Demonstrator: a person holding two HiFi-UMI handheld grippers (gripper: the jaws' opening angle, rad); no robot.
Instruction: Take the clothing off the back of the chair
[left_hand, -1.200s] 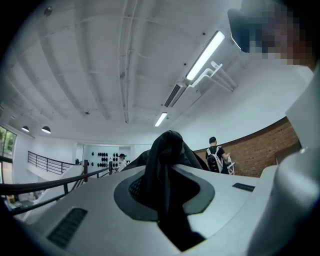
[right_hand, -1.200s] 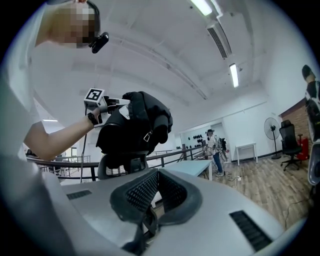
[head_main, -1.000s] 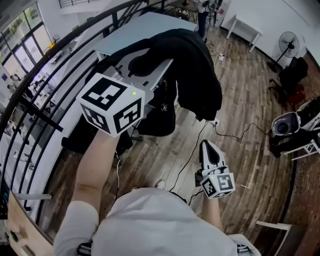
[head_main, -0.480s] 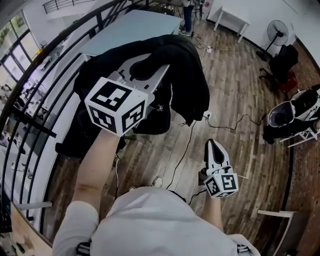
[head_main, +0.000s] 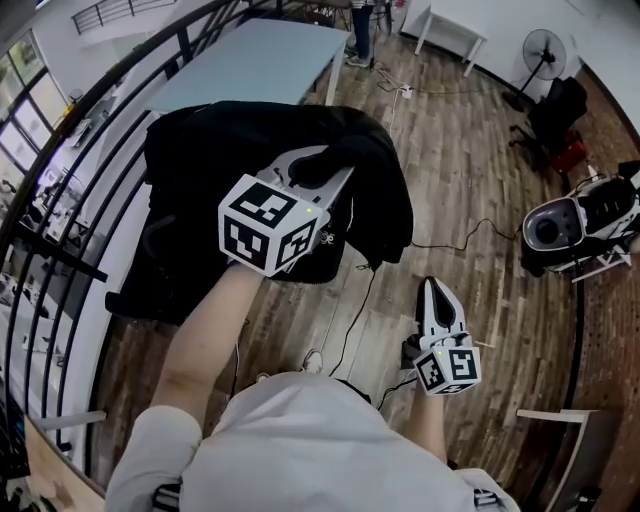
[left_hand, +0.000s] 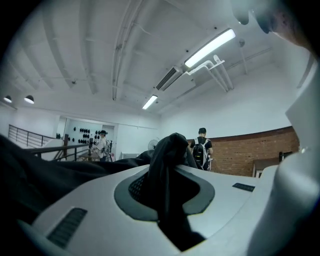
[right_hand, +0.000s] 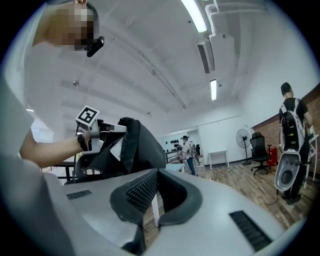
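The black clothing (head_main: 230, 160) hangs in a wide heap over a dark chair (head_main: 140, 290), which it mostly hides. My left gripper (head_main: 322, 165), with its marker cube, points level and is shut on a bunched fold of that clothing (left_hand: 167, 160); the fabric rises between the two grey pads. In the right gripper view the left gripper (right_hand: 107, 129) shows with the cloth (right_hand: 135, 147) draped from it. My right gripper (head_main: 432, 292) is low at the right over the wooden floor, apart from the clothing. Its jaws (right_hand: 156, 175) stand shut with nothing in them.
A pale blue table (head_main: 250, 60) stands behind the chair, and a black railing (head_main: 60, 150) curves along the left. Cables (head_main: 350, 330) run across the floor. At the right are a white and black machine (head_main: 565, 225), a fan (head_main: 545, 45) and an office chair (head_main: 560, 105).
My left gripper has come down and toward me with the clothing still clamped, and the fabric now lies lower and wider. The right gripper shifted only slightly.
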